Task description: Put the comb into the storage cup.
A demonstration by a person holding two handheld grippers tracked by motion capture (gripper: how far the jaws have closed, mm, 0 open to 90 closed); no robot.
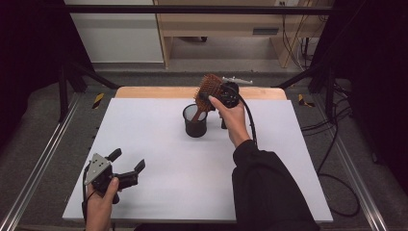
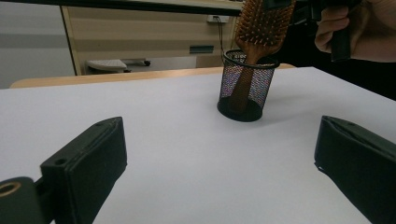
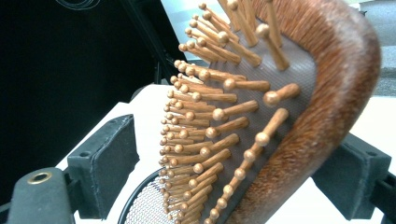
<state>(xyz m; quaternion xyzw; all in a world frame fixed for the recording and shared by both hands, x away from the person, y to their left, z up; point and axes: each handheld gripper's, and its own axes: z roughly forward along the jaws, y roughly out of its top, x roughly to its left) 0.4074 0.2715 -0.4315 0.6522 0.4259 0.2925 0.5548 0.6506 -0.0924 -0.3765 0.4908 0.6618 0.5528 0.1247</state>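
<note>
Wooden hairbrush point(image 1: 210, 89) standing handle-down in mesh cup point(image 1: 195, 121): light, stiff, top-heavy; grab at head edges. Right claw point(image 1: 215, 95) released round head, left claw point(image 1: 127, 161) open, empty.

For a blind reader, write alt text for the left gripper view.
A wooden hairbrush stands handle-down in a black mesh cup on a white table, with a hand beside the brush head. The left gripper is open in the foreground.

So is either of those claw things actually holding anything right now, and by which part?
Nothing is held. The right gripper stands open around the head of the wooden bristle hairbrush, whose handle sits in the black mesh cup. The left gripper is open.
</note>
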